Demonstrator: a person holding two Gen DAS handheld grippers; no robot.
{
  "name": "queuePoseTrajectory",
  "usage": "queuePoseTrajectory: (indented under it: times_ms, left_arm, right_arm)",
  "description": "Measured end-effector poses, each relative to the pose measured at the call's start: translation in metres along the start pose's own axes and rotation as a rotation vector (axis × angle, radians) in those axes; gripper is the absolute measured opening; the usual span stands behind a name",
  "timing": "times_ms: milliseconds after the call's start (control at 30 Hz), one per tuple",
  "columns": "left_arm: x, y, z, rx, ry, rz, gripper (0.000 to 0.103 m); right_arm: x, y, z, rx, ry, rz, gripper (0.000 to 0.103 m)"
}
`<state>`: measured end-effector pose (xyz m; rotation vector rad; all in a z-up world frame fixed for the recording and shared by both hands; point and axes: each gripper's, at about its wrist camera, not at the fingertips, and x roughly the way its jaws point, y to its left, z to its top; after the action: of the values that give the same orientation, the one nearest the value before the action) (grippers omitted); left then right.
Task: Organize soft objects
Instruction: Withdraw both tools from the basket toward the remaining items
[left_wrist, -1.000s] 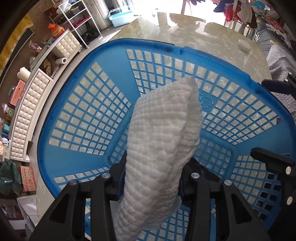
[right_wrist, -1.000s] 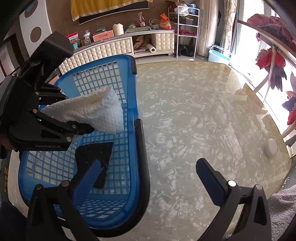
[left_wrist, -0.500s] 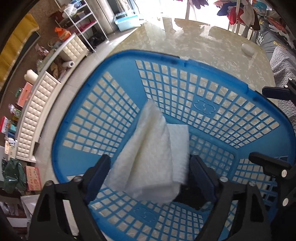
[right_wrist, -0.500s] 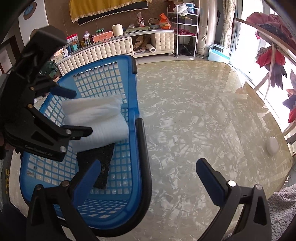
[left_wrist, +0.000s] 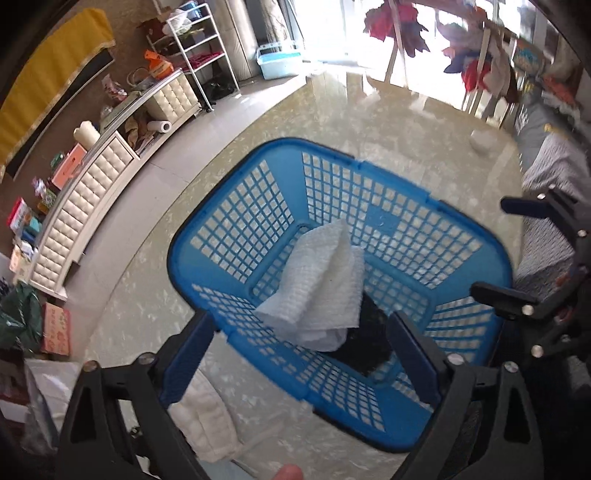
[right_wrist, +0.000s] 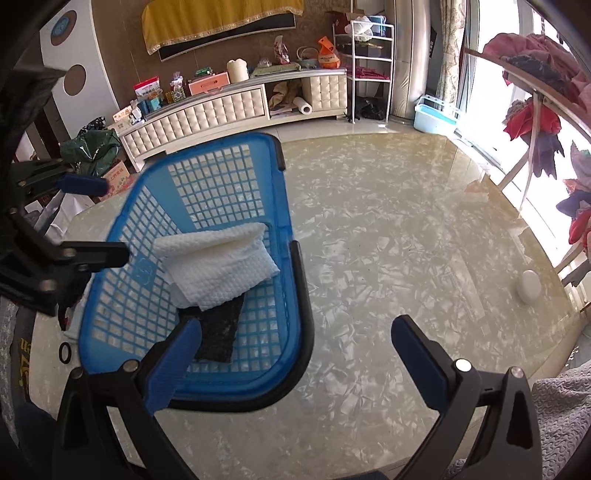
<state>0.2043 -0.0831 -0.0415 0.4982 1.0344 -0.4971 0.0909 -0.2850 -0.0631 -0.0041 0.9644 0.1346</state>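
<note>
We see the white cloth (left_wrist: 314, 284) lying on a black cloth (left_wrist: 364, 345) inside the blue basket (left_wrist: 258, 177), mid-frame, left gripper (left_wrist: 301, 356) fingers just opened wide and empty above it, right gripper (right_wrist: 295, 363) fingers open over the tabletop (right_wrist: 388, 240).

We see only part of the black cloth (left_wrist: 364, 339) in the blue basket (left_wrist: 207, 236): the white cloth (left_wrist: 317, 291) lies over its upper portion, and the left gripper's right finger covers one corner in the left wrist view. In the right wrist view, the right gripper's left finger hides that cloth's lower left corner. A pale folded fabric (left_wrist: 205, 424) near the bottom edge of the left wrist view is partly behind the gripper frame, so we cannot tell its full shape. The small white object (right_wrist: 529, 286) at the table's far side is too small to identify. The left wrist view's upper right is blurred.
</note>
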Motion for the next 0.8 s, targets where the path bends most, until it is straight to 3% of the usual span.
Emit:
queuePoseTrajectory:
  times_ms: [267,600,800]
  left_arm:
    - [-0.051,0.011,-0.038,-0.079,-0.069,0.046,0.103]
    - [-0.082,0.025,-0.113,-0.157,-0.023,0.042,0.103]
    - [-0.089,0.05,-0.162,-0.22,0.007,0.119,0.103]
  right_arm:
    - [-0.031,0.029,-0.002,-0.07,-0.038,0.026,0.103]
    - [-0.035,0.093,0.009,-0.2,-0.039,0.099,0.103]
    - [-0.018,0.139,0.016,-0.271,-0.009,0.187,0.103]
